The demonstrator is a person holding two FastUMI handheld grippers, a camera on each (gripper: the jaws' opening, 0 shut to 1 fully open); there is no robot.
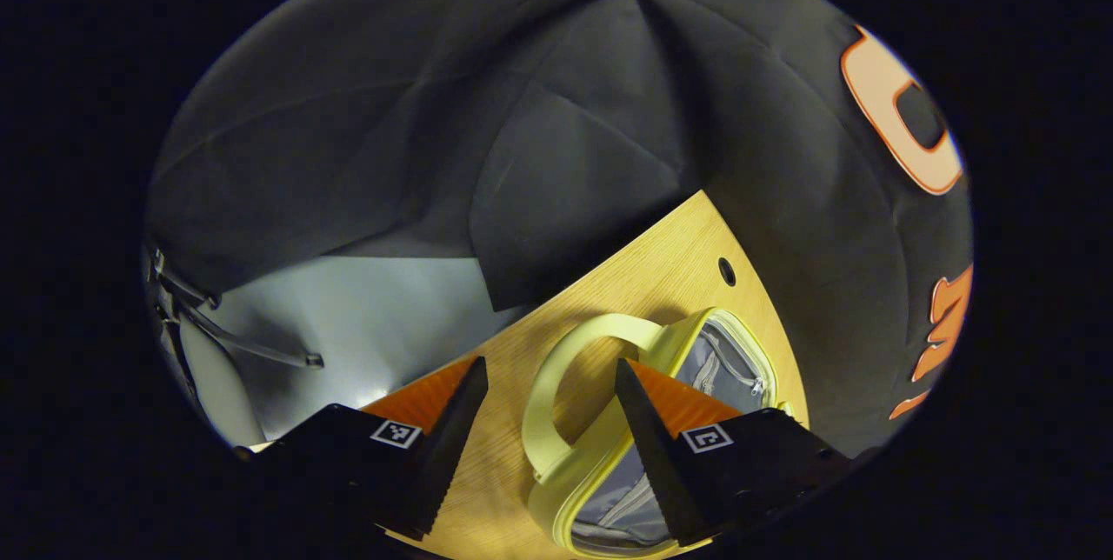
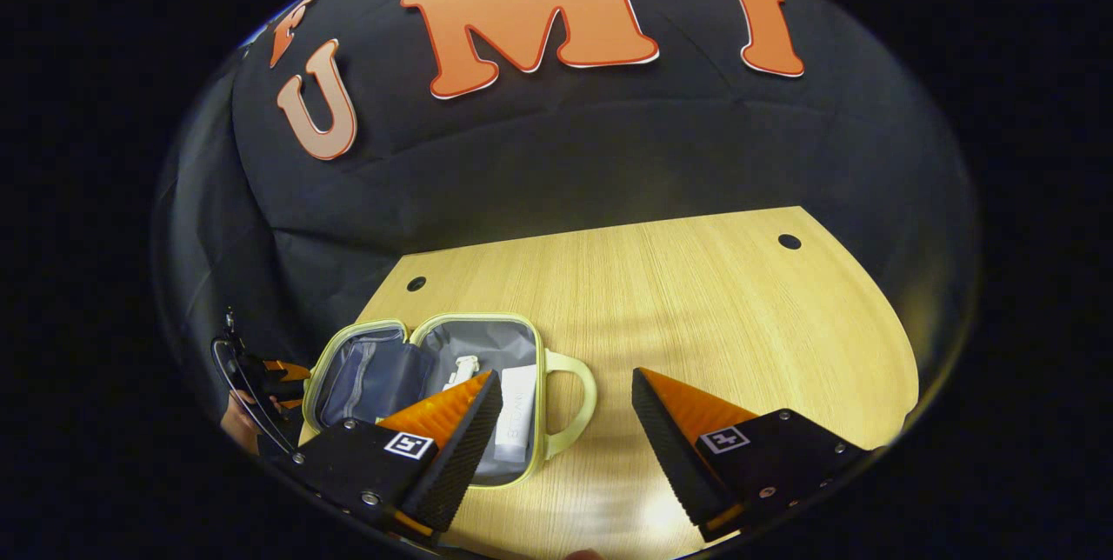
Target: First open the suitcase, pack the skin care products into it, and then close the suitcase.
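Observation:
A small pale yellow-green suitcase [image 2: 474, 318] lies open on the wooden table [image 2: 696, 308], both grey-lined halves facing up. In the half with the handle [image 2: 584, 403] lie a white tube [image 2: 517, 425] and a small white bottle [image 2: 463, 366]. My right gripper [image 2: 565, 421] hovers open over the handle side, nothing between its fingers. In the left gripper view the suitcase [image 1: 556, 508] is close, its handle [image 1: 537, 395] lying on the table below my open left gripper [image 1: 552, 421]. That left gripper [image 2: 269, 373], held by a hand, also appears beyond the suitcase's far half.
The table has small round holes [image 2: 789, 241] near its back corners and bare wood to the right of the suitcase. Black cloth walls surround it. Off the table's edge lie grey floor [image 1: 374, 325] and a thin metal frame [image 1: 252, 343].

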